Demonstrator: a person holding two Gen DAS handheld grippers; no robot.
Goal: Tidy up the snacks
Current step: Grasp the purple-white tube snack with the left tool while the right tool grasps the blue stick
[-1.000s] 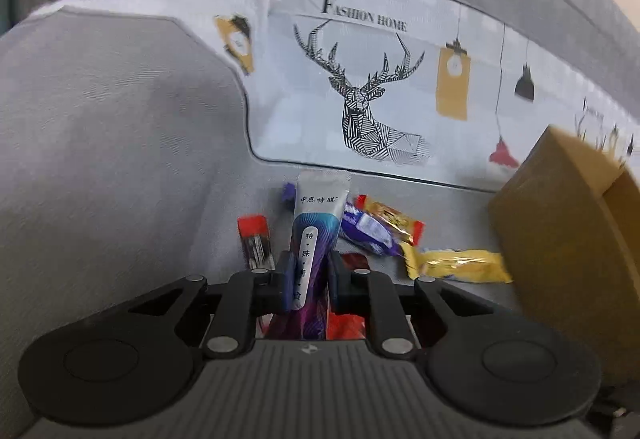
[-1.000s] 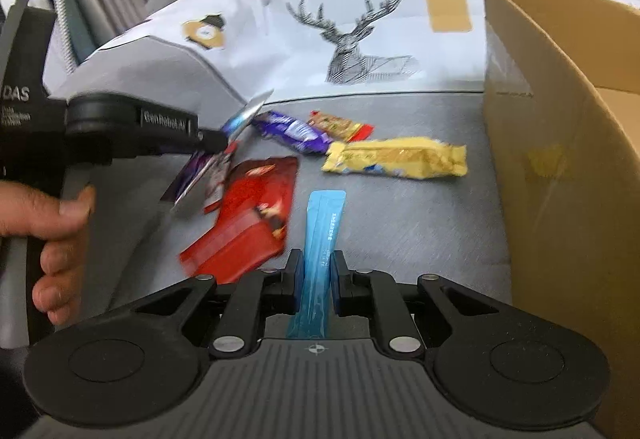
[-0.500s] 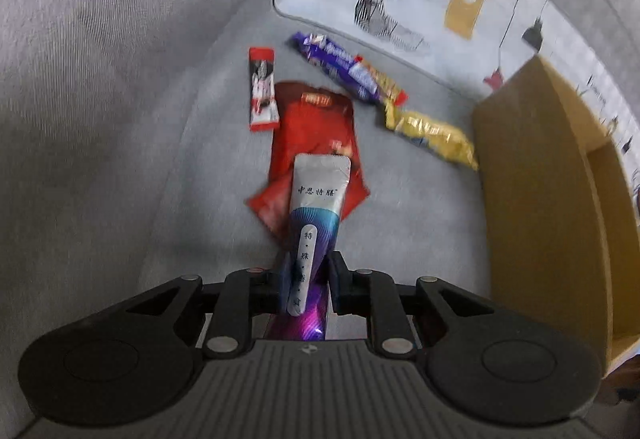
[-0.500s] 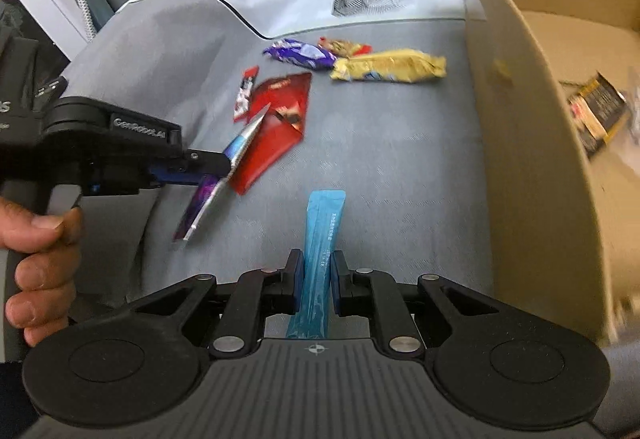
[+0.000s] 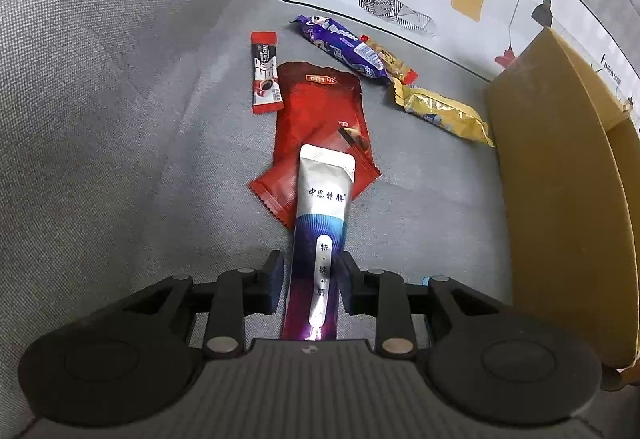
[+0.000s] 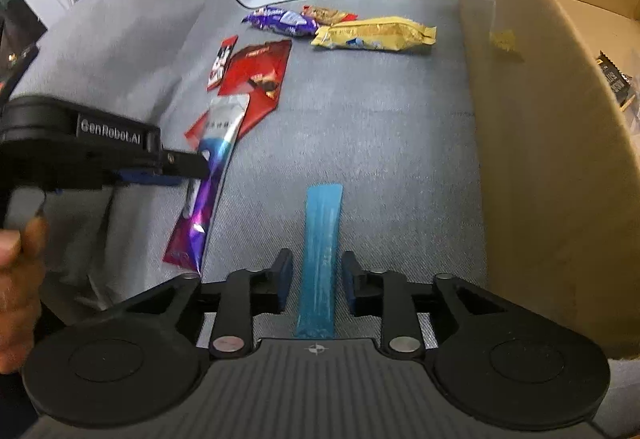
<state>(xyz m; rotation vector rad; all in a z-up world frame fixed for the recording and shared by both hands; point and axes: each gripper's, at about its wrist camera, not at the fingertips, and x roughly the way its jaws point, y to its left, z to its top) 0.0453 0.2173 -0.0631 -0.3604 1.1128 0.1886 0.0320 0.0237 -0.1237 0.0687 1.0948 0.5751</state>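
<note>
Both tools have just been opening, the left tool [image 5: 310,281] loose around a silver-and-purple foil sachet [image 5: 322,223], the right tool [image 6: 318,281] around a translucent blue stick pack [image 6: 320,251], while five wrapped snacks [image 5: 320,115] on the grey sofa remain outside the brown cardboard box [image 6: 560,143].

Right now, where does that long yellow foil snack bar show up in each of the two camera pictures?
Left wrist view: the long yellow foil snack bar lies right of centre on the grey fabric, its right end near the brown cardboard box.
Right wrist view: the bar lies near the top, right of centre, left of the box.
Shared landmark: the purple snack wrapper, just left of the bar in both.
</note>
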